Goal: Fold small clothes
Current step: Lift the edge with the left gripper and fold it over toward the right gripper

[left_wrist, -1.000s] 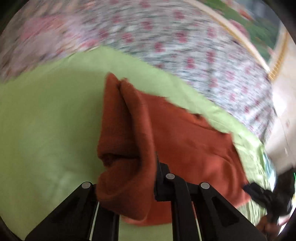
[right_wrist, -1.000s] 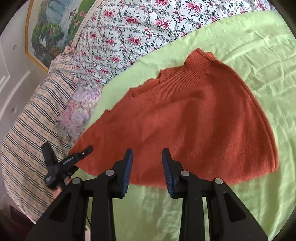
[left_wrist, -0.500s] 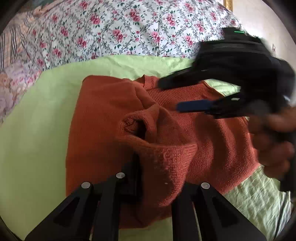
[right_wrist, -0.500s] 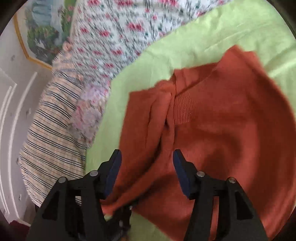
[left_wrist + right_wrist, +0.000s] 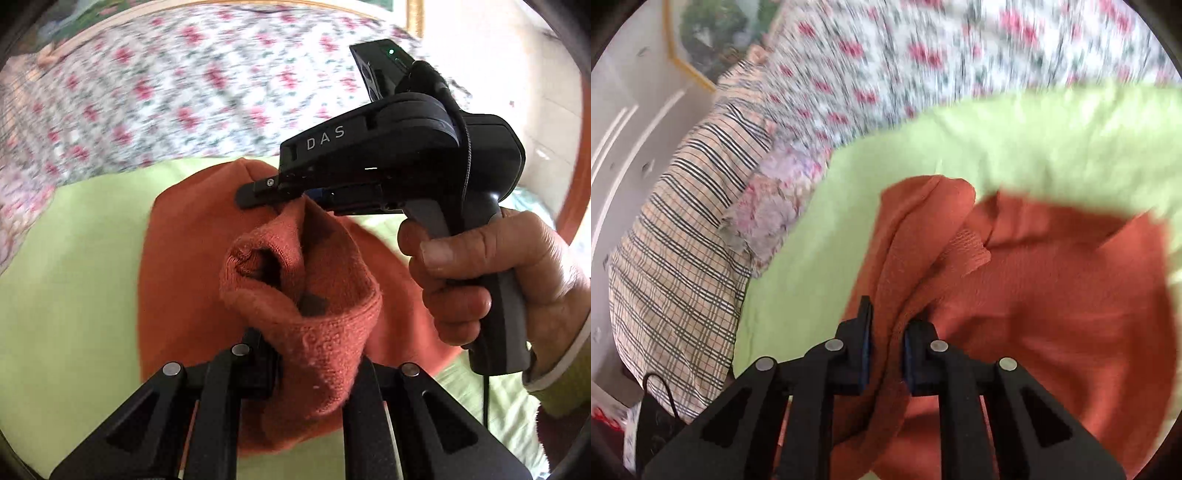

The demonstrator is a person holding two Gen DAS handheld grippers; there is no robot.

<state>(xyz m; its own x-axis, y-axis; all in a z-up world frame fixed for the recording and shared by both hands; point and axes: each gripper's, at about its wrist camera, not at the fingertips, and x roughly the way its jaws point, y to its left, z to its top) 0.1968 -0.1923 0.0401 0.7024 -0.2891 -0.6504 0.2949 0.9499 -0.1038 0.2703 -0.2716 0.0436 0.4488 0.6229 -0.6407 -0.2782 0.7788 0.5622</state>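
Note:
A small rust-orange knit sweater (image 5: 192, 258) lies on a light green sheet (image 5: 66, 280). My left gripper (image 5: 314, 362) is shut on a bunched sleeve cuff of the sweater (image 5: 325, 332), lifted above the rest. In the left wrist view my right gripper (image 5: 266, 195), held by a hand, pinches the same raised fold at its far end. In the right wrist view the right gripper (image 5: 886, 347) is shut on a ridge of the sweater (image 5: 1052, 295), which spreads right over the green sheet (image 5: 1034, 144).
A floral bedspread (image 5: 886, 55) lies behind the green sheet, also seen in the left wrist view (image 5: 166, 92). A plaid pillow (image 5: 679, 240) and a small floral cushion (image 5: 768, 214) lie at the left. A framed picture (image 5: 705, 33) hangs on the wall.
My right gripper has closed on a fold of the sweater. The left gripper has kept its hold on the sleeve and the two grippers have come close together over the garment.

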